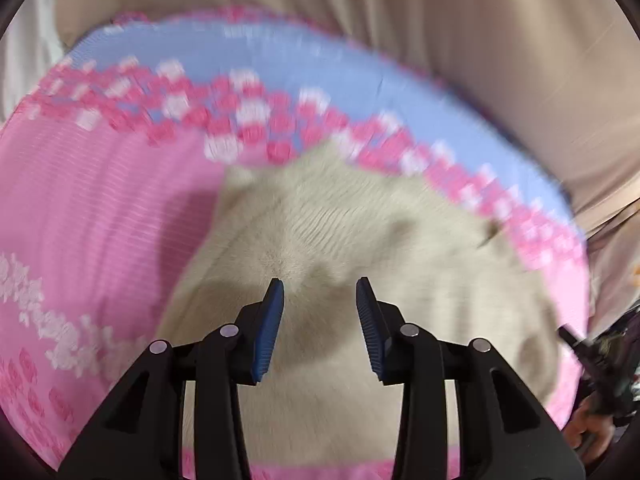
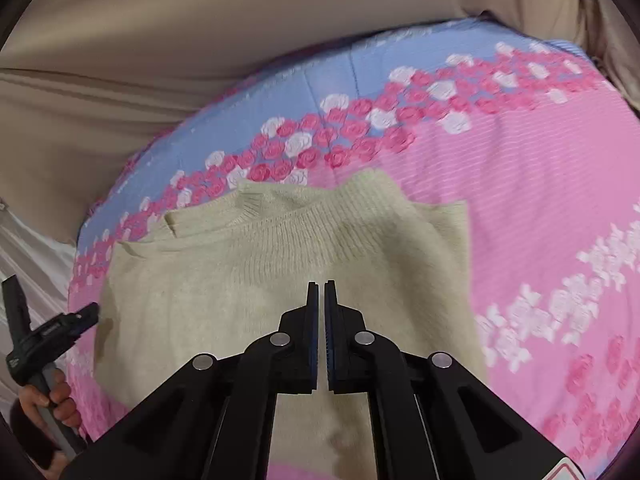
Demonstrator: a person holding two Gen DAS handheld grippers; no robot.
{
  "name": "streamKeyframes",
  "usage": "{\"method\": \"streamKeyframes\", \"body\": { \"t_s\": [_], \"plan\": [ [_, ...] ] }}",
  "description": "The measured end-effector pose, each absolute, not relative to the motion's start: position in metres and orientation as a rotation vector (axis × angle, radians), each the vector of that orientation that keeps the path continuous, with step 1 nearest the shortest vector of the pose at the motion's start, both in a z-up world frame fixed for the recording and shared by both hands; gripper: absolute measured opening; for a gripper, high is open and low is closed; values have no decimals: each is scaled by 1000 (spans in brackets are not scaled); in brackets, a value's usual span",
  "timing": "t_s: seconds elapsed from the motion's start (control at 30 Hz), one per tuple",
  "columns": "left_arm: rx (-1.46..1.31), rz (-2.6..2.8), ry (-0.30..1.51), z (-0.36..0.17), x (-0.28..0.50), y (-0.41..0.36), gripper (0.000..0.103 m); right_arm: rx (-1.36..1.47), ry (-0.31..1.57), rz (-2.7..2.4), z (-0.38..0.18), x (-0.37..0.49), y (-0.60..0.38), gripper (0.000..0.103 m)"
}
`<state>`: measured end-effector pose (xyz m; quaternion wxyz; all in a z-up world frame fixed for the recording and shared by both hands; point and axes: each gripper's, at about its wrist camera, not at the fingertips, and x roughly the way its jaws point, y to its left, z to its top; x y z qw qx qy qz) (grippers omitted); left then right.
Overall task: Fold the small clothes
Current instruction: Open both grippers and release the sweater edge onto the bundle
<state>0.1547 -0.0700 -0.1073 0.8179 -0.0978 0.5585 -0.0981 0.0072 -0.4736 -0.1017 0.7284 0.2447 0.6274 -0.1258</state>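
Observation:
A cream knit sweater (image 2: 280,280) lies flat on a pink and blue floral sheet (image 2: 540,200), its ribbed collar at the far side. In the left wrist view the sweater (image 1: 360,260) is blurred by motion. My left gripper (image 1: 320,284) is open and empty, just above the sweater. My right gripper (image 2: 321,286) is shut with nothing between its blue pads, over the sweater's middle. The left gripper also shows at the left edge of the right wrist view (image 2: 86,314), beside the sweater's left side.
Beige fabric (image 2: 160,60) hangs behind the sheet. White cloth (image 2: 36,256) lies at the left beyond the sheet's edge. A hand (image 2: 60,396) holds the left gripper's handle. The right gripper's body shows at the right edge of the left wrist view (image 1: 600,360).

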Motion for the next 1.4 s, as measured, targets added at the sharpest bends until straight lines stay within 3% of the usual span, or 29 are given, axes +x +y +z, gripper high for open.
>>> {"method": "streamKeyframes", "body": {
  "t_s": [0.13, 0.33, 0.47, 0.53, 0.67, 0.83, 0.93, 1.07, 1.27, 1.4],
  "plan": [
    [-271, -153, 1223, -140, 171, -51, 38, 478, 1476, -410, -149, 6, -499, 0],
    [-334, -158, 1225, -135, 172, -34, 36, 421, 1413, -348, -112, 19, -473, 5],
    [-274, -145, 1215, -138, 174, -44, 36, 323, 1526, -373, -148, 21, -464, 0],
    [-285, -172, 1221, -132, 172, -47, 36, 369, 1492, -399, -134, 23, -465, 3],
    [-262, -163, 1188, -117, 152, -35, 51, 301, 1451, -307, -104, 28, -438, 3],
    [-245, -123, 1242, -134, 133, -18, 51, 302, 1555, -329, -135, 4, -429, 3],
    [-221, -109, 1234, -131, 122, -14, 51, 357, 1499, -307, -112, 1, -422, 7],
    [-228, -49, 1240, -129, 106, -1, 68, 319, 1430, -207, -80, 10, -396, 8],
    [-265, 1, 1304, -147, 95, 17, 68, 241, 1417, 25, -70, 54, -322, 12],
    [-393, -26, 1323, -152, 83, 38, 81, 196, 1441, 98, -82, 66, -276, 19]
  ]
}}
